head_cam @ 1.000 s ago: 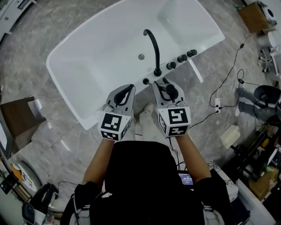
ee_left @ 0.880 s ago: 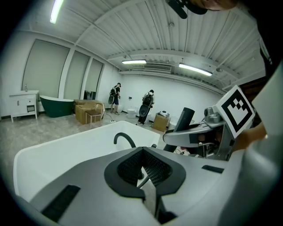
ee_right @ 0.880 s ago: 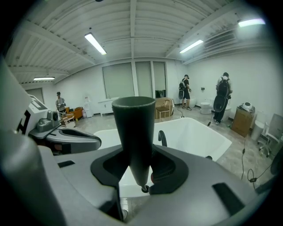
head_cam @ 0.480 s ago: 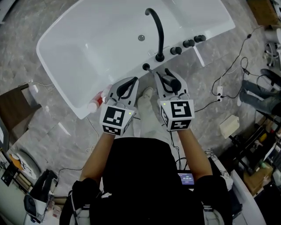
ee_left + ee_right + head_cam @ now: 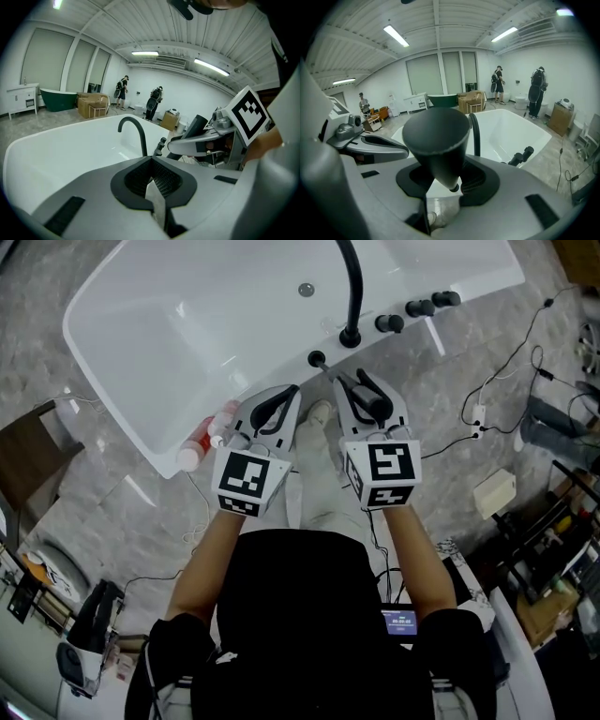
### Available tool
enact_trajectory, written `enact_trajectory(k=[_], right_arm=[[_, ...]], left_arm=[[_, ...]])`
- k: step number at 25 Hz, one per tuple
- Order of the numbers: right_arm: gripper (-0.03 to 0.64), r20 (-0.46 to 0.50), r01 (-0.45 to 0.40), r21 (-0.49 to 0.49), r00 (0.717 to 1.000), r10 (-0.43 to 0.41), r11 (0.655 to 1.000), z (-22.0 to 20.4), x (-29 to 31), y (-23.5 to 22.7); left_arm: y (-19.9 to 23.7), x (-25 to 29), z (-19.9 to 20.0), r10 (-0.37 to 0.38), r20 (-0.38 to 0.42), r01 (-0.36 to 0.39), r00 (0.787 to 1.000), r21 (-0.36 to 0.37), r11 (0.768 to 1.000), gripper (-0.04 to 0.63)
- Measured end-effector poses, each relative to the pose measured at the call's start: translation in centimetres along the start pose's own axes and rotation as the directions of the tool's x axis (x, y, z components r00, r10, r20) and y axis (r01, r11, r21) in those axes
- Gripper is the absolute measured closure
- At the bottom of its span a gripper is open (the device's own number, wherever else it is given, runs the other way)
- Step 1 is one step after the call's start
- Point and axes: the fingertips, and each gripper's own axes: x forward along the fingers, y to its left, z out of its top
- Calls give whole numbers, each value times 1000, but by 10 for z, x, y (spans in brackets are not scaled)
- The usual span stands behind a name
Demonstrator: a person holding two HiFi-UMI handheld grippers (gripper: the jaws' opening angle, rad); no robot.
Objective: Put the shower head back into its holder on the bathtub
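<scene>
The white bathtub (image 5: 169,343) fills the top of the head view, with a black curved faucet (image 5: 352,292) on its near rim. Just left of the faucet's base is the small round black holder (image 5: 317,359). My right gripper (image 5: 345,381) is shut on the black shower head (image 5: 370,401), a short way below and right of the holder. In the right gripper view the cone-shaped shower head (image 5: 436,140) stands between the jaws, pointing at the tub (image 5: 511,126). My left gripper (image 5: 289,390) is shut with nothing in it, beside the right one at the tub's rim.
Three black knobs (image 5: 417,307) line the rim right of the faucet. Red-and-white bottles (image 5: 202,444) lie by the tub's near left corner. Cables and a power strip (image 5: 478,416) cross the floor at right, near a white box (image 5: 494,493). People stand far off (image 5: 153,102).
The tub has slid up and closer in the head view, and the bottles have come into sight. Both grippers sit nearer the rim, the right one still holding the shower head.
</scene>
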Motion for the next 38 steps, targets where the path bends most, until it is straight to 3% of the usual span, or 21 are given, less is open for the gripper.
enact_trajectory(k=[13,38], right_arm=[[479,-59,-28,-14,998,27,1000,-48,34,-4],[477,-97,-42,-45,995,37,998,-97,99,-6]], left_arm=[[3,30,-47,3,-52,-4,999,-26,1000,583],[36,65,-106,54,-121,-63,991,-66,996,583]])
